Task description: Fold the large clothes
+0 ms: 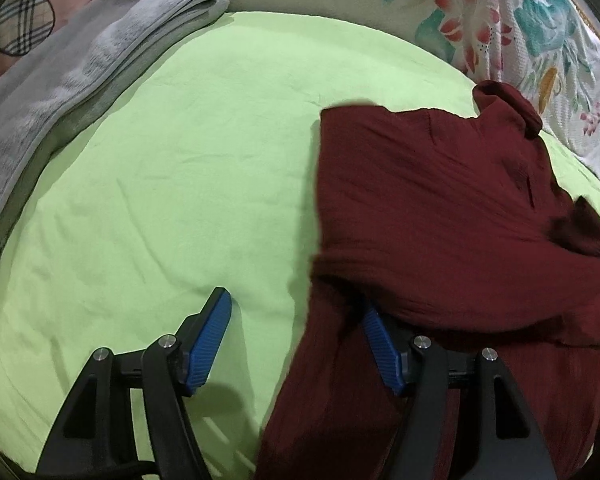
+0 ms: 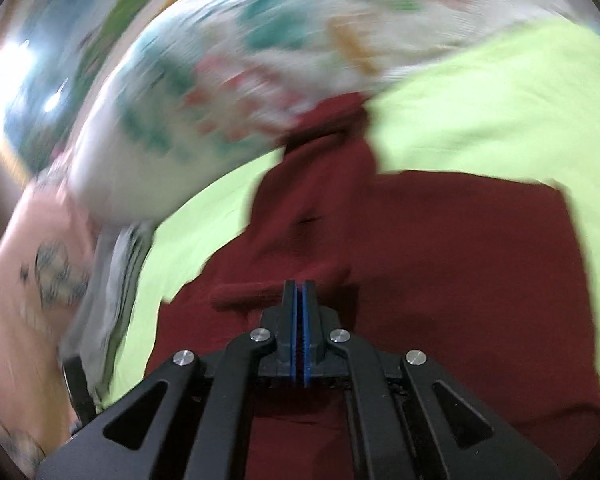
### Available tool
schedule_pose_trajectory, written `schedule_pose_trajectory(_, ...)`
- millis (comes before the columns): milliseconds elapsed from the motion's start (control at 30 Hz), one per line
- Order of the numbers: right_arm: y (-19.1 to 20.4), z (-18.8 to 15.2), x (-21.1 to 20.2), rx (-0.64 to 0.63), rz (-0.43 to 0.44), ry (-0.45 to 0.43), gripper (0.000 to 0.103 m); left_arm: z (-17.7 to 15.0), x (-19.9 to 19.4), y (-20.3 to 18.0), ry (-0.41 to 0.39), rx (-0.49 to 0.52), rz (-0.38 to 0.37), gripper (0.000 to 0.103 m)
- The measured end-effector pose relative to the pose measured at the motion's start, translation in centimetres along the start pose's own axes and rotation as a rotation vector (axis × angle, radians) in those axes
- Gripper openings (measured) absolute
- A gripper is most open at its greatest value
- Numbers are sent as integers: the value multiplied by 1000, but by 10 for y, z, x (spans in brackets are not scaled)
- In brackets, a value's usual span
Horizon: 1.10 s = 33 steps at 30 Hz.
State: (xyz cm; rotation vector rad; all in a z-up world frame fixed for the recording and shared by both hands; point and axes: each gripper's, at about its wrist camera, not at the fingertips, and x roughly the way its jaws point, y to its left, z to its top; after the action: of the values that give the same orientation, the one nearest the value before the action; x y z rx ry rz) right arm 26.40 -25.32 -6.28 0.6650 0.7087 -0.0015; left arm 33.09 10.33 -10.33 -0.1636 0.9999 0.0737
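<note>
At the far left of the left wrist view a folded grey towel (image 1: 80, 76) lies along the edge of the bed, which is covered by a pale green sheet (image 1: 180, 168); it is well apart from the work. Next comes the left gripper (image 1: 296, 320), its blue-padded jaws standing wide apart. Its left jaw hangs over bare sheet, while its right jaw is partly draped by the edge of the dark maroon crinkled garment (image 1: 440, 220). Nothing is pinched between the pads, so this gripper is open and holds nothing.

The garment itself lies to the right of that gripper, spread on the sheet with its long axis running from the near edge up toward the floral quilt (image 1: 520, 32) at the back. A bunched end, perhaps a sleeve or collar, points toward that quilt.

In the right wrist view (heavily blurred) the right gripper (image 2: 299, 292) is fully closed, pads together, directly over the maroon cloth. A thin sliver of red shows between the pads, but whether it has pinched a fold I cannot tell.

The next fold likely turns on the left edge: it sits right at the left gripper, which need only close on it and carry it rightward across the long axis.
</note>
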Motion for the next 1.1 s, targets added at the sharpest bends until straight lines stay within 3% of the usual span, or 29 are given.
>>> schedule_pose_trajectory(133,-43,-10,-3,121,-72,88,5,0,3,0,-1,4,10,68)
schedule_pose_trajectory(233,-50,-18,-15,113,-137,80,11,-1,2,6,-8,-15,8,68)
schedule_pose_trajectory(300,-50,-17,-27,99,-148,45,35,-1,2,11,-10,-33,0,68)
schedule_pose_trajectory(367,-42,-15,-32,50,-154,21,52,-2,2,13,-10,-43,-1,69)
schedule_pose_trajectory(467,-5,-17,-25,-131,-149,33,54,-2,1,15,-14,-49,10,69)
schedule_pose_trajectory(567,45,-29,6,-390,-189,79,57,1,0,25,-17,-93,-4,69)
schedule_pose_trajectory(667,68,-44,55,-598,-342,157,57,3,0,33,-21,-131,-22,69)
schedule_pose_trajectory(700,66,-45,67,-617,-389,176,43,3,0,35,-22,-137,-28,69)
schedule_pose_trajectory(767,53,-40,74,-576,-408,192,5,1,-1,38,-29,-143,-40,69)
schedule_pose_trajectory(867,16,-16,36,-327,-347,108,5,-2,-3,42,-40,-147,-53,69)
schedule_pose_trajectory(933,-22,-5,-6,-135,-357,15,7,-3,-4,43,-43,-152,-58,69)
schedule_pose_trajectory(967,-37,-3,-16,-74,-365,0,16,-4,-4,43,-44,-152,-57,69)
schedule_pose_trajectory(1000,-55,-4,-30,4,-385,-9,35,-4,-4,43,-45,-152,-54,69)
schedule_pose_trajectory(1067,-84,-6,-54,97,-385,-30,47,-5,-5,43,-46,-154,-50,69)
schedule_pose_trajectory(1100,-88,-6,-61,108,-386,-43,47,-5,-5,43,-46,-155,-49,69)
